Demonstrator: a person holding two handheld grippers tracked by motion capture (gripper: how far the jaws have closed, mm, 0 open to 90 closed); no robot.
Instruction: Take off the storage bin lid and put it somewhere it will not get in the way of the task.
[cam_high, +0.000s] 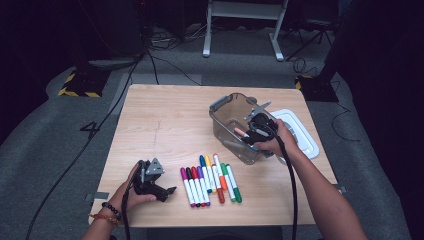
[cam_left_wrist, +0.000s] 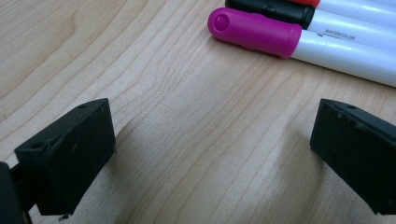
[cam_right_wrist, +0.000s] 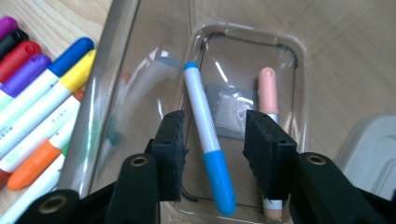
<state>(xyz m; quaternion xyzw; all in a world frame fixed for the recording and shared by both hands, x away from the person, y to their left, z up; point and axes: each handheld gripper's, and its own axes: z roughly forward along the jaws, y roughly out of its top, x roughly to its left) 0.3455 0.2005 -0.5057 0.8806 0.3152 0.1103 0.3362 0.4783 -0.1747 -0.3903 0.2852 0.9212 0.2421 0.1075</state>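
Table (cam_high: 160, 125): left half and far edge bare, wide room to pass. Near edge, mid: marker row (cam_high: 210, 179) blocks. Right side: bin (cam_high: 227, 120) w/ lid (cam_high: 305, 131) just beside it toward the right edge. Bin inside narrow; blue marker (cam_right_wrist: 208, 149) and pink marker (cam_right_wrist: 268, 91) lie on its floor.

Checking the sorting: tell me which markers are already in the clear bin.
The light-blue marker and the peach marker; every other marker lies in a row on the table.
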